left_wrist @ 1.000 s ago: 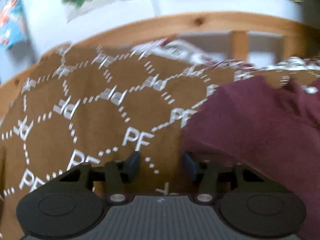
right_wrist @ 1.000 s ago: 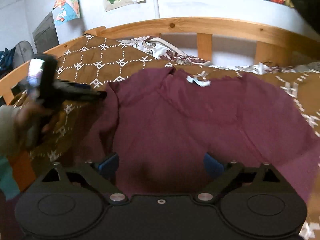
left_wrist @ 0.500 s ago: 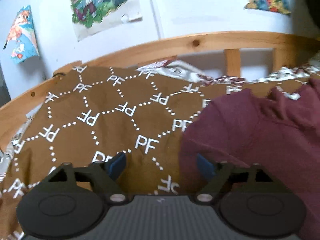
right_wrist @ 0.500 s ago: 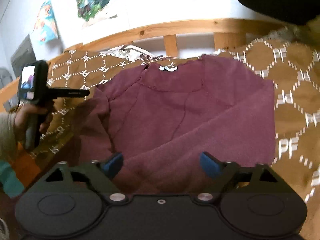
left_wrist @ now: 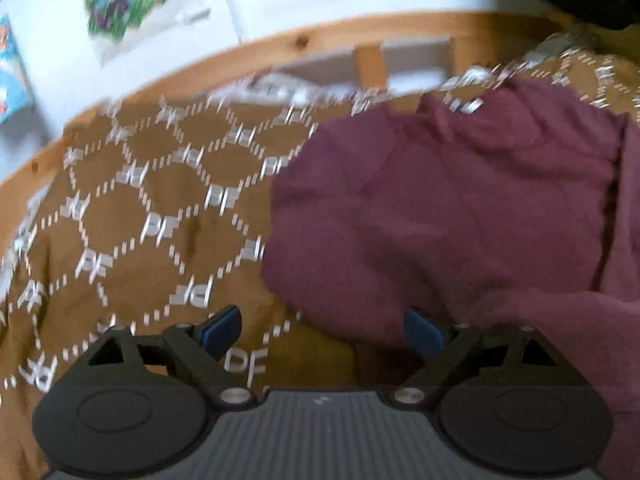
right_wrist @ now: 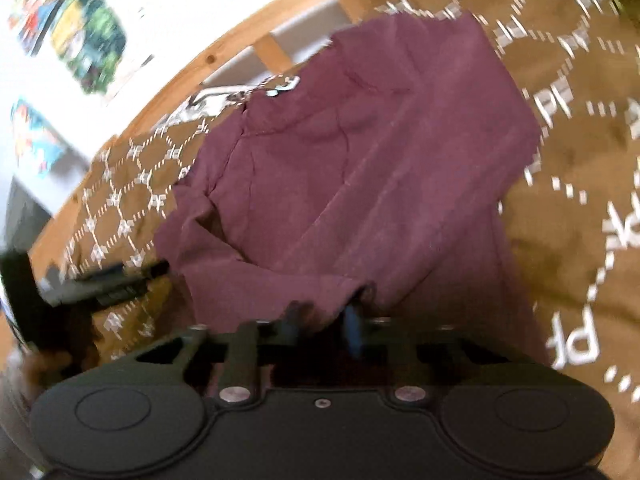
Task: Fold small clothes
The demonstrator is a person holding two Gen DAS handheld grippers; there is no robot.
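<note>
- On the brown patterned bedspread (right_wrist: 568, 168), inside a wooden bed frame (left_wrist: 280, 46), a maroon garment (right_wrist: 360, 152) is spread, its neck label toward the frame and its near hem toward the grippers.
- The fabric is judged soft, light and limp: it can be expected to drape and crease wherever it is lifted, and a single-layer pinch at an edge or corner is likely to hold best.
- The right gripper (right_wrist: 320, 322) has just been closing, and its jaws are now drawn nearly together on a bunched piece of the garment's near hem, which is puckered between the pads.
- The left gripper (left_wrist: 320, 330) has just been opening and its jaws now stand wide apart with nothing clamped; the bedspread lies under its left pad, while the garment's left edge lies by its right pad.
- A matching hold on that near left edge is judged the sensible place for the left gripper, so that the hem can be carried evenly.
- A fold in the cloth is seen at the garment's left side.
</note>
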